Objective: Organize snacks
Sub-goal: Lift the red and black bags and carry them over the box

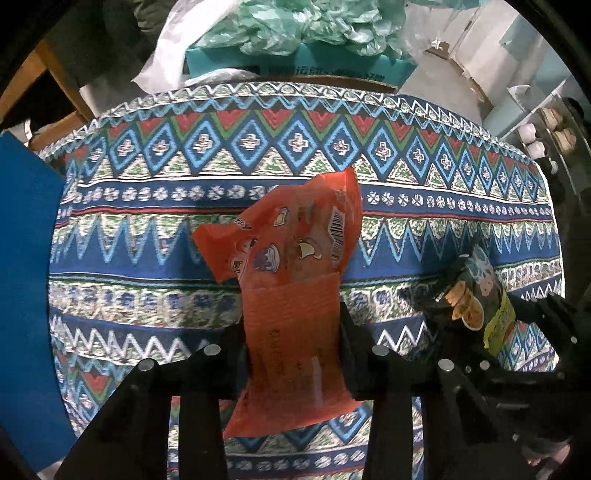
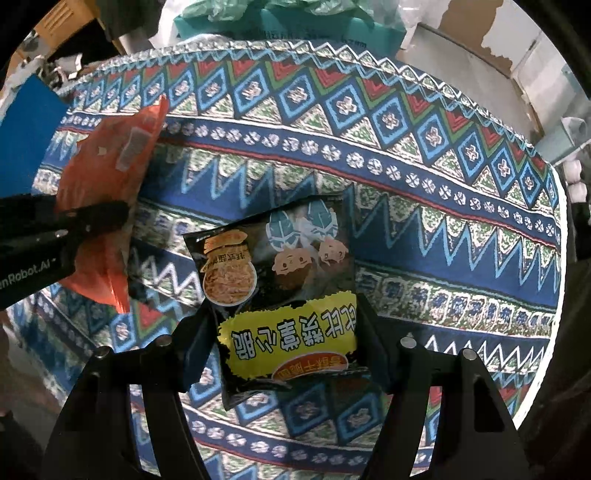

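The orange packet [image 1: 291,295] sits clamped between the left gripper [image 1: 291,354] fingers, its top flaring above the cloth [image 1: 406,229]. The black packet [image 2: 280,295] is pinched at both side edges by the right gripper [image 2: 284,350], seemingly just off the cloth. The two packets hang near each other, apart. Bare patterned cloth spreads ahead of both to its far edge, where a teal box [image 1: 280,62] and crumpled bags [image 1: 303,26] crowd. A blue box [image 1: 26,277] borders the left side, cut off by the frame.
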A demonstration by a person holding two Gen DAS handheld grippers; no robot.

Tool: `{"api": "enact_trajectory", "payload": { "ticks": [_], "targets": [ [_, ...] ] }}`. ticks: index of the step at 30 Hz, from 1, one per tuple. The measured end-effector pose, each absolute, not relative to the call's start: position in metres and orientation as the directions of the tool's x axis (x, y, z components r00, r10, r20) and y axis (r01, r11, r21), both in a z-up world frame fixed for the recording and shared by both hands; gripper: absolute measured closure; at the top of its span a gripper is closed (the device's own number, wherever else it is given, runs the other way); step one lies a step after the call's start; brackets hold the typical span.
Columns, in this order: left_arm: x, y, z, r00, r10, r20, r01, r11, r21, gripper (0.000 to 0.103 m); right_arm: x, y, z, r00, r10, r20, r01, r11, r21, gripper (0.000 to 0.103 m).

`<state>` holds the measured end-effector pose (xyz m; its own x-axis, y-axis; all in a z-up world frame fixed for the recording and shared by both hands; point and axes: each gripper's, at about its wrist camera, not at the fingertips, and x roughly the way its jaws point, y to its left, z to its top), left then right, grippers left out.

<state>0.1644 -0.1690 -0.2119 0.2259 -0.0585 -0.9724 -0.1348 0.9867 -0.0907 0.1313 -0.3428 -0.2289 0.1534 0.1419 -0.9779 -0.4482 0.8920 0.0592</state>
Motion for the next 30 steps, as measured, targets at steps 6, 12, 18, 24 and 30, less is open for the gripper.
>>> {"api": "enact_trajectory", "payload": {
  "ticks": [6,12,18,24,30],
  "targets": [
    [0.144,-0.136,-0.183,0.259,-0.059,-0.964,-0.118,0.989,-0.093,0.063,0.136,-0.321,-0.209,0.169,0.147,-0.975,-0.439,0.896,0.059,0.033],
    [0.126,-0.104,-0.157,0.287,-0.063,-0.956,-0.107,0.989,-0.098,0.063,0.138,-0.293,-0.176,0.201,0.166,-0.965,-0.446,0.893,0.061,0.033],
    [0.108,-0.073,-0.126,0.317,-0.067,-0.946,-0.12,0.987,-0.11,0.063,0.132,-0.256,-0.142,0.236,0.211,-0.949,-0.488,0.87,0.073,0.033],
    [0.099,-0.059,-0.106,0.355,-0.066,-0.932,-0.132,0.984,-0.12,0.063,0.124,-0.219,-0.116,0.251,0.262,-0.932,-0.542,0.836,0.089,0.033],
    [0.087,-0.036,-0.088,0.382,-0.069,-0.922,-0.161,0.977,-0.14,0.063,0.111,-0.19,-0.09,0.263,0.309,-0.914,-0.583,0.806,0.104,0.033]
  ]
}}
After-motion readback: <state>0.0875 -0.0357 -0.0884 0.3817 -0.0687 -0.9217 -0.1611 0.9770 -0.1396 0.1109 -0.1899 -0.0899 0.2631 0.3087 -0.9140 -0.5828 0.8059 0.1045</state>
